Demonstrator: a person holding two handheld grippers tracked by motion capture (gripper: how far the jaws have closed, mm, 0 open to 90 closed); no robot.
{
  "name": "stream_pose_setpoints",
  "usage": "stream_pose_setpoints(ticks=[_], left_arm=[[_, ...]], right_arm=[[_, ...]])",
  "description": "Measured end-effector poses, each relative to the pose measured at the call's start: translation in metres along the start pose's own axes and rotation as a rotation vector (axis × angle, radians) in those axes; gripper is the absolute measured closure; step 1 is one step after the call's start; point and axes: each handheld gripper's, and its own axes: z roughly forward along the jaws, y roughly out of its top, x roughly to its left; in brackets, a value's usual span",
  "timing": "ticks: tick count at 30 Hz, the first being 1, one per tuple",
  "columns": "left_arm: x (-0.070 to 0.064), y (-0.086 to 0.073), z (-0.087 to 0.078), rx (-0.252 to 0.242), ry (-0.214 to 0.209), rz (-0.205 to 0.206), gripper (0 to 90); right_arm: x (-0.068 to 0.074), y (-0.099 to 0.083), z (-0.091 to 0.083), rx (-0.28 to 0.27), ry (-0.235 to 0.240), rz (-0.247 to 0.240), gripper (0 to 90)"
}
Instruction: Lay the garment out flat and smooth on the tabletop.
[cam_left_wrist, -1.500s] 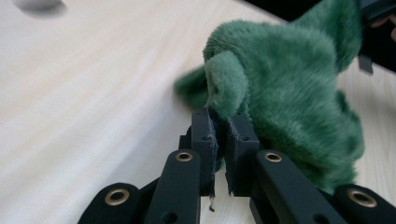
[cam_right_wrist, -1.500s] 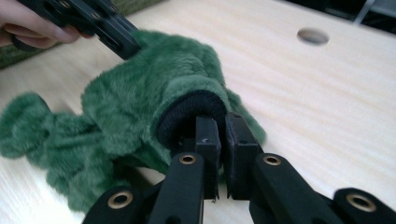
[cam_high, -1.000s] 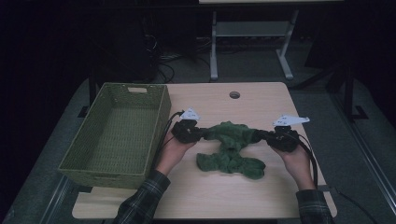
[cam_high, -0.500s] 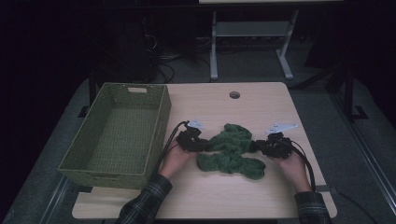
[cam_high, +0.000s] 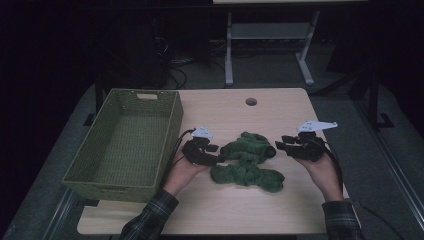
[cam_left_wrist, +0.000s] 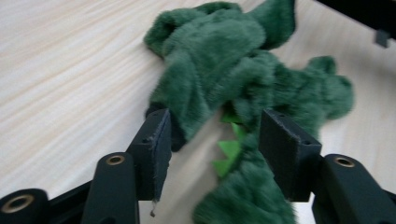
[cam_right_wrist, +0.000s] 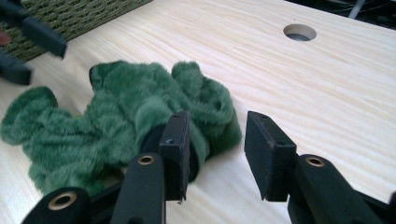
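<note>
From the high view, a green plush toy (cam_high: 247, 161) lay crumpled on the desk (cam_high: 280, 210), roughly midway between the two grippers. Its long axis ran diagonally, from its upper end near the right gripper (cam_high: 289, 145) down toward the person's side. The left gripper (cam_high: 218, 155) sat at the toy's left edge, touching or just short of it, and looked the nearer of the two; the right gripper stood just off the toy's upper right end, apart from the fabric. A green woven basket (cam_high: 125, 142) stood empty just beside the left hand, and a cable hole (cam_high: 251, 101) lay farther up the desk. Nothing stood between either gripper and the toy.

In the left gripper view, the fingers (cam_left_wrist: 154, 149) were spread, with a fold of the plush toy (cam_left_wrist: 224, 84) lying between them and bright green felt spikes (cam_left_wrist: 229, 149) showing in the gap. Closing there would probably catch that fold.

In the right gripper view, the fingers (cam_right_wrist: 268, 149) were also spread. The plush toy (cam_right_wrist: 135, 112) lay ahead and to the left, its nearest lobe against one finger and barely into the gap. A short push forward looked needed before pinching. The basket's (cam_right_wrist: 79, 14) wall showed beyond the toy.
</note>
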Motion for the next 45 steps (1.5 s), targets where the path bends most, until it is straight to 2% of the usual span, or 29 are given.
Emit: stream_pose_setpoints(ticks=[2, 8, 15, 19, 20, 21, 22, 29, 30, 32, 35, 37, 39, 42, 45], left_arm=[[-0.004, -0.003, -0.003, -0.006, -0.01, -0.006, 42.5], [-0.013, -0.019, -0.008, 0.007, -0.012, 0.026, 39.1], [-0.023, -0.042, -0.012, 0.027, -0.007, 0.041, 32.4], [-0.028, -0.05, -0.013, 0.036, -0.017, 0.05, 31.9], [-0.032, -0.054, -0.013, 0.052, -0.013, 0.063, 31.9], [-0.032, -0.054, -0.013, 0.052, -0.013, 0.063, 31.9], [-0.034, -0.055, -0.013, 0.05, -0.012, 0.067, 31.9], [-0.035, -0.055, -0.009, 0.068, 0.004, 0.085, 31.9], [-0.035, -0.055, -0.009, 0.068, 0.004, 0.085, 31.9], [-0.034, -0.055, -0.008, 0.072, 0.0, 0.084, 31.9], [-0.033, -0.055, -0.008, 0.077, -0.001, 0.085, 32.0], [-0.032, -0.055, -0.006, 0.084, -0.002, 0.084, 32.0], [-0.032, -0.055, -0.005, 0.086, 0.002, 0.086, 32.1], [-0.03, -0.056, -0.002, 0.09, 0.002, 0.077, 32.4], [-0.028, -0.057, -0.001, 0.097, 0.002, 0.079, 32.6]], right_arm=[[-0.002, 0.008, 0.003, 0.008, -0.001, -0.001, 60.4], [-0.005, 0.024, 0.016, 0.019, 0.0, -0.008, 60.5], [-0.01, 0.045, 0.048, 0.045, 0.016, -0.016, 60.5], [-0.013, 0.056, 0.065, 0.064, 0.025, -0.025, 60.7], [-0.014, 0.059, 0.07, 0.074, 0.025, -0.03, 60.7], [-0.014, 0.059, 0.07, 0.074, 0.025, -0.03, 60.7], [-0.016, 0.061, 0.078, 0.085, 0.031, -0.039, 60.7], [-0.024, 0.056, 0.111, 0.166, 0.058, -0.04, 59.8], [-0.024, 0.056, 0.111, 0.166, 0.058, -0.04, 59.8], [-0.027, 0.048, 0.125, 0.212, 0.078, -0.047, 59.4], [-0.027, 0.044, 0.131, 0.229, 0.091, -0.045, 59.4], [-0.025, 0.039, 0.139, 0.265, 0.1, -0.063, 62.4], [-0.024, 0.038, 0.142, 0.272, 0.107, -0.072, 68.6], [-0.022, 0.037, 0.145, 0.285, 0.103, -0.091, 82.7], [-0.02, 0.038, 0.145, 0.283, 0.093, -0.093, 87.4]])
